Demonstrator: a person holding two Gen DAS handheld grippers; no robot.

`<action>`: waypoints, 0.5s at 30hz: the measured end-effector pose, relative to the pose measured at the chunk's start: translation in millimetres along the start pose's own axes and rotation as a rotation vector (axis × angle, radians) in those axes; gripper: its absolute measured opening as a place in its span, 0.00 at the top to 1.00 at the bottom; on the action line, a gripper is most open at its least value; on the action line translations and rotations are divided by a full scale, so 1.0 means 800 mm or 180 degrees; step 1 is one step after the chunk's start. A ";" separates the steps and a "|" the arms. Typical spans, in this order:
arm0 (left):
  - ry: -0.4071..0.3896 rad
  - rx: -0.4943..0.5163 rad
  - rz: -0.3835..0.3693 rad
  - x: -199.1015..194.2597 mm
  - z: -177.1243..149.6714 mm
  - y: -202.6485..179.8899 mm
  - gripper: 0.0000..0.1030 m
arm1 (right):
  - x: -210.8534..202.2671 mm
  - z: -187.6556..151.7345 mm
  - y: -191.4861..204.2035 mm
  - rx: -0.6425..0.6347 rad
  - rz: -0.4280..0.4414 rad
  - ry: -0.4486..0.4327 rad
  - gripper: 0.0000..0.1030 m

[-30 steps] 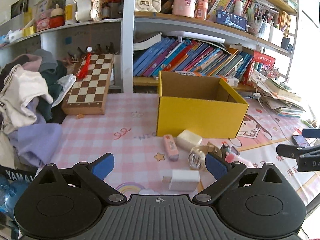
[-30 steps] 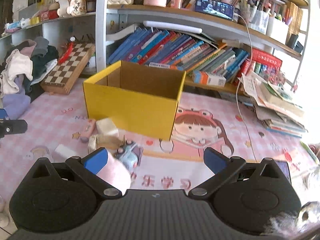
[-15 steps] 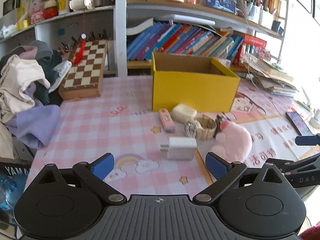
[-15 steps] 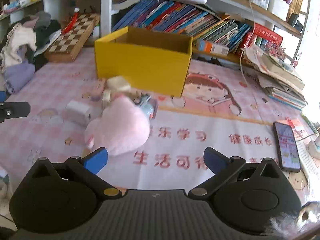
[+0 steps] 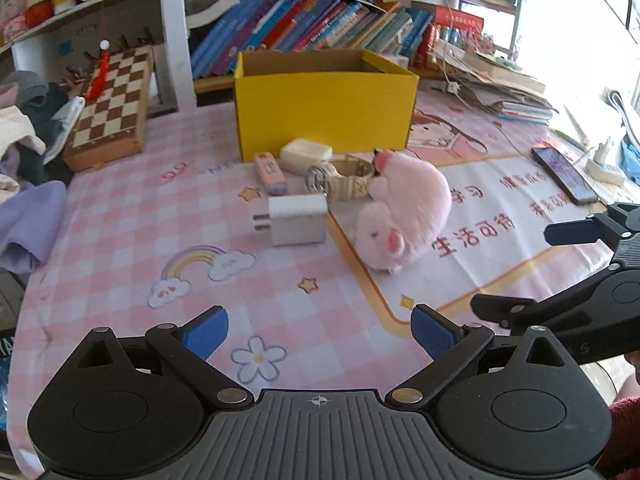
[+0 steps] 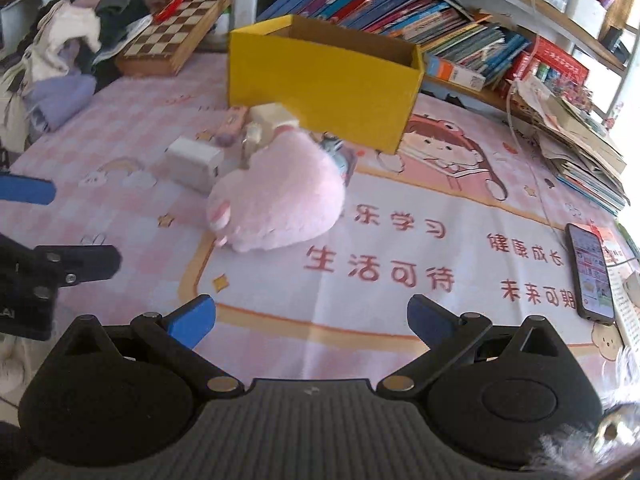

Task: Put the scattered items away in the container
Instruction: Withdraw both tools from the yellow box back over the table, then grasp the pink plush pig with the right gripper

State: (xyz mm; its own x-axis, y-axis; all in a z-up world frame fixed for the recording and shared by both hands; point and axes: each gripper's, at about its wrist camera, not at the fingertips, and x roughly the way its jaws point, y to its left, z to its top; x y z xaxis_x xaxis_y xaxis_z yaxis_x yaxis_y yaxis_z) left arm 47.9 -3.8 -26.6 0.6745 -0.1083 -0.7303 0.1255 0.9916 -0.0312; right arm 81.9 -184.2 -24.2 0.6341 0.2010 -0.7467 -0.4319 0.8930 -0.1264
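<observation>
An open yellow box stands at the back of the pink mat. In front of it lie a pink plush pig, a white charger block, a wristwatch, a cream case, a pink eraser-like bar and a small toy car. My left gripper hovers open well short of the charger. My right gripper is open too, nearer than the pig, holding nothing.
A chessboard and a heap of clothes lie at the left. A phone rests on the mat at right, near stacked papers. Bookshelves rise behind the box.
Both grippers have pulled back and up from the box; the items now sit farther ahead, and the whole pig has come into both views. Both stay open.
</observation>
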 end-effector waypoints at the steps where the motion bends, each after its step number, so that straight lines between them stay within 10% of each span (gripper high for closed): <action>1: 0.0011 0.0002 0.0002 0.001 -0.001 0.000 0.04 | 0.000 -0.001 0.001 -0.0004 0.0000 0.0003 0.00; 15: -0.0014 0.0072 -0.0029 0.004 0.002 -0.006 0.04 | 0.001 0.003 -0.009 0.0100 0.0052 -0.0047 0.02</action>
State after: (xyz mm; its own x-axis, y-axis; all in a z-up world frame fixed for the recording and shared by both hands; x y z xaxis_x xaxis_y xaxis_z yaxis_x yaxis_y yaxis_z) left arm 50.7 -8.7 -27.4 0.6764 -0.1178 -0.7270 0.1481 0.9887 -0.0225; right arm 87.2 -189.6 -22.4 0.6365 0.2215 -0.7388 -0.4222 0.9017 -0.0934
